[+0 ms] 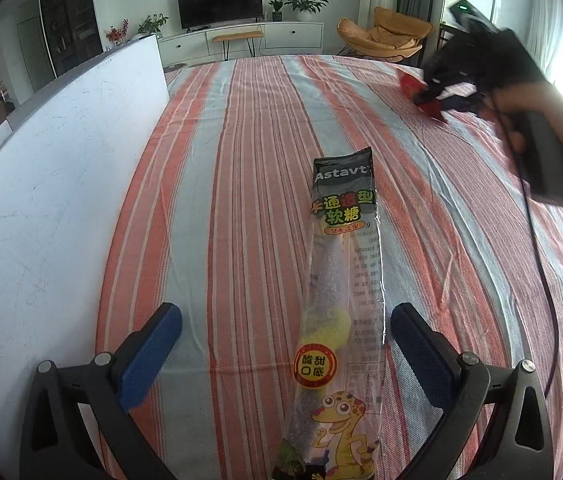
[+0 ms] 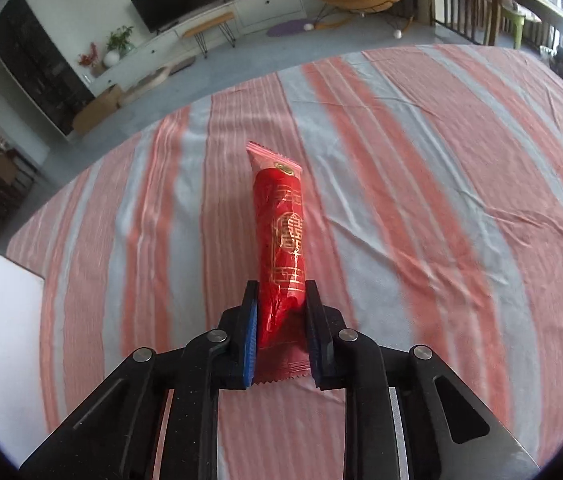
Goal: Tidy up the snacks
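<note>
A long gummy candy packet (image 1: 341, 292) with a black top and a cartoon gecko lies flat on the striped cloth, running away from me. My left gripper (image 1: 285, 324) is open, its blue-padded fingers either side of the packet's lower half, not touching it. My right gripper (image 2: 281, 304) is shut on a red snack stick packet (image 2: 281, 236) with gold print and holds it above the cloth. In the left wrist view the right gripper (image 1: 429, 96) is blurred at the far right with the red packet (image 1: 411, 84) in it.
A striped red and grey cloth (image 1: 241, 160) covers the table. A white box wall (image 1: 53, 168) stands along the left side; it also shows in the right wrist view (image 2: 5, 332). A black cable (image 1: 541, 264) hangs from the right hand over the cloth.
</note>
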A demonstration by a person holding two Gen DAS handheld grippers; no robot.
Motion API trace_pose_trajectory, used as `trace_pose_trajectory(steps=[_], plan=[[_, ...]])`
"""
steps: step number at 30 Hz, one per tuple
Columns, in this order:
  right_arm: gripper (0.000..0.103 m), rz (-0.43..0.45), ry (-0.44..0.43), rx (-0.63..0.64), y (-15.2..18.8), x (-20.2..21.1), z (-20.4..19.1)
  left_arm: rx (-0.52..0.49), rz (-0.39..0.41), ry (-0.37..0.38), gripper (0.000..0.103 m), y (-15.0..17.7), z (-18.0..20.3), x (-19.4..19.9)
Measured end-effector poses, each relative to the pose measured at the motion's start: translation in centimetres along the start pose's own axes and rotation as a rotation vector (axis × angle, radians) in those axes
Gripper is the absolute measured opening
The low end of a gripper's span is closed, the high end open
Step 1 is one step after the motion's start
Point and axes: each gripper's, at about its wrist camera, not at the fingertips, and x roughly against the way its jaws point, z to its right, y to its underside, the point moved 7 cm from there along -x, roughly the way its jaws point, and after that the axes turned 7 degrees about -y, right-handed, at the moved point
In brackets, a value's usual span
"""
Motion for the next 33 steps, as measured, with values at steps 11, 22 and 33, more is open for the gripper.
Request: trace_pose_trajectory(steps=[11,22,33], plan=[[0.021,-0.071,-0.049,0.162,13.6,10.7,2.0,0.0,0.0,-0.001,0.103,0.0,0.0,-0.1],[0.076,0.114,0.232,0.228,22.1,12.2,0.4,0.0,-0.001,-0.001,0.103,0.0,0.0,-0.1],[0.083,0.153,0.205,0.146,21.9,12.5,1.6,0.001,-0.001,-0.001,0.103,-0.1,-0.1,-0.1]])
